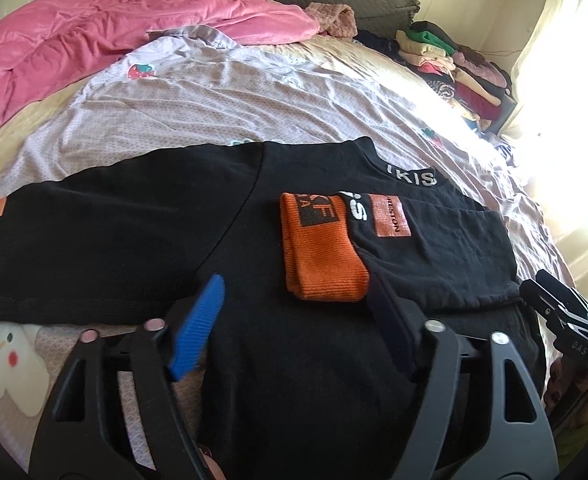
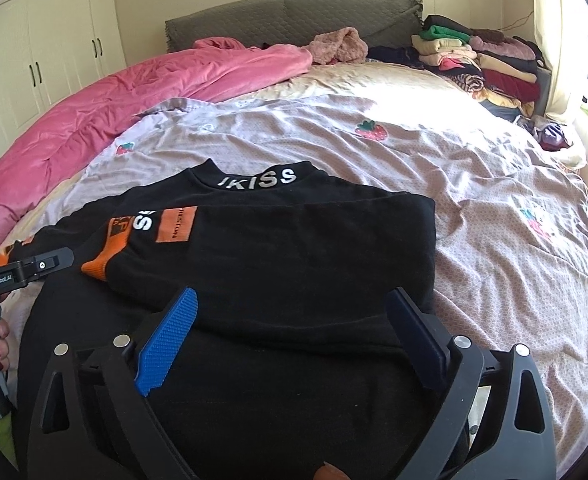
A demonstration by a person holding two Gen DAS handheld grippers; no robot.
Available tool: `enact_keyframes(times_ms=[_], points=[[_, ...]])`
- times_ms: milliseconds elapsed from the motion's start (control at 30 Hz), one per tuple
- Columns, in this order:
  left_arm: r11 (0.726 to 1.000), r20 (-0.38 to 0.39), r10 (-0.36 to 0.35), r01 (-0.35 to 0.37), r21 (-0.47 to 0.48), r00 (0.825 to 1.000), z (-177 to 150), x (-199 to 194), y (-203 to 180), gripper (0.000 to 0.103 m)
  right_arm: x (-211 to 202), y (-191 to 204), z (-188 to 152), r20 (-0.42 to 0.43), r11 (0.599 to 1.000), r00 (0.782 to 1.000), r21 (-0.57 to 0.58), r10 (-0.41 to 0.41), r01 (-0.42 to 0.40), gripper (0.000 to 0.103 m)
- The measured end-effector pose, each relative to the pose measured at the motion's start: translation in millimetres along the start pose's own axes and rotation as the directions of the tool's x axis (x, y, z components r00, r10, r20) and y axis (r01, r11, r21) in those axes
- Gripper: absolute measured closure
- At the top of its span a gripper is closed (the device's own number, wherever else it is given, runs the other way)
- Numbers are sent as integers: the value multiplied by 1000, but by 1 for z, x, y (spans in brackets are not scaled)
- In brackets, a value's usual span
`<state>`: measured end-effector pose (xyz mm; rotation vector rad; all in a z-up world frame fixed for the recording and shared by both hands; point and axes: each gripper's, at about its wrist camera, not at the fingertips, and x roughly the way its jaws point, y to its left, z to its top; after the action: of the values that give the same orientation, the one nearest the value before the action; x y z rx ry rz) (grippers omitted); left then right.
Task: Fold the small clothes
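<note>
Both tongs gaping, empty, over black sweatshirt (image 1: 133,240), wardrobe (image 2: 53,40) only in right view

"IKISS" on the black sweater (image 2: 277,264) collar; "GenRobot.AI" on the left hand-held gripper (image 2: 17,274).

Sweater (image 2: 277,248) on the sheet (image 2: 474,200), under and ahead of both grippers' fingers. Cuff (image 1: 322,252) on the sweater, just ahead of the left gripper (image 1: 294,312), between its fingers. Collar (image 2: 261,178) beyond the right gripper (image 2: 294,328). Quilt (image 2: 105,108) far ahead-left; clothes pile (image 2: 482,64) far ahead-right.
</note>
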<state>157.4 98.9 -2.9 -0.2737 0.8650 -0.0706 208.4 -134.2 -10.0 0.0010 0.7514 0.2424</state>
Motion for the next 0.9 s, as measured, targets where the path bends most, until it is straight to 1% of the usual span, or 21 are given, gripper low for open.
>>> enact_keyframes(times_ms=[33,300,500,600,833,900], points=[[1000,6,2,-2,-3,1000,-1,-2,2,24,-1,2,0,2,1000,1000,-2,1,-1,8],[1000,52,17,-16,-13,999,-2,-24,11,23,-11,23,5,29,999,999,-29,29,-28,7],[997,84,72,-71,-16,994,-3,-40,22,23,-17,41,11,46,997,997,-54,56,-53,7],[996,94,82,-79,-36,992,-3,-48,31,23,-20,53,15,55,995,996,-70,68,-64,7],[988,122,145,-137,-72,982,-3,-67,54,23,-23,79,26,67,989,993,-110,102,-94,7],[986,125,153,-143,-86,980,-3,-70,61,23,-24,88,30,73,987,991,-123,113,-103,7]])
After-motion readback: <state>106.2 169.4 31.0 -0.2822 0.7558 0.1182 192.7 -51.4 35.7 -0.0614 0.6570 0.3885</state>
